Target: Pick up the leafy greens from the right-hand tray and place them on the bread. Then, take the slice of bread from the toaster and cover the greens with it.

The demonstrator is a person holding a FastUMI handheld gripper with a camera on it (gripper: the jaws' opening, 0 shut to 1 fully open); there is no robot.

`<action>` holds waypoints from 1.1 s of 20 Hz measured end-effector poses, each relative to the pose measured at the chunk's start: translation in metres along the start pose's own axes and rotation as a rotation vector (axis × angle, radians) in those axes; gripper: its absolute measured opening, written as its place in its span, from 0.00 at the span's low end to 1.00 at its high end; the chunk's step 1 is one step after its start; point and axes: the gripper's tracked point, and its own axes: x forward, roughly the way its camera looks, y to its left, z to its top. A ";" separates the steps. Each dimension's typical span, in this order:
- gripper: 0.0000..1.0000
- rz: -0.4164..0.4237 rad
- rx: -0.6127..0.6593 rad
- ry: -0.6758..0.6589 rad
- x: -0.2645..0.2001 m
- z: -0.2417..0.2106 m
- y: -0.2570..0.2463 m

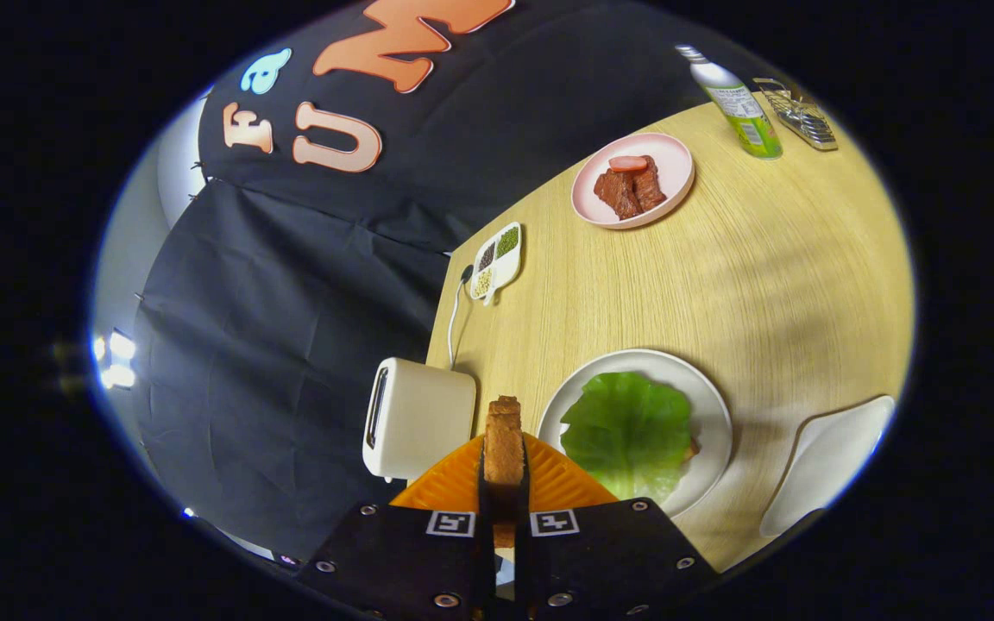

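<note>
The gripper (504, 483) is pinching a bread slice (503, 444) upright, with the toaster (418, 418) at ten o'clock and the lettuce-covered plate (715, 405) at two.

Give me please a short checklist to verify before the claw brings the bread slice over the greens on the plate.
1. Grip on the bread slice: ok. The claw is shut on it, the slice standing edge-on between the fingers.
2. Slice out of the toaster: ok. It is held apart from the toaster, which stands beside the fingers.
3. Leafy greens in place: ok. They lie spread on the white plate.
4. Bottom bread under the greens: cannot tell. Just a small brown edge peeks out beside the leaf.
5. Way to the plate: ok. The plate lies just ahead, nothing between.
6. Right-hand tray: ok, no greens on the part in view.
</note>
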 end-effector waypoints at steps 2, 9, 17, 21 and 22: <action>0.09 0.018 0.025 0.009 0.008 -0.002 -0.008; 0.09 0.041 0.020 0.003 0.032 -0.006 -0.040; 0.10 -0.037 0.037 0.000 0.048 -0.011 -0.080; 0.19 -0.060 0.031 -0.027 0.042 -0.004 -0.084; 0.23 -0.073 0.018 -0.040 0.039 -0.001 -0.086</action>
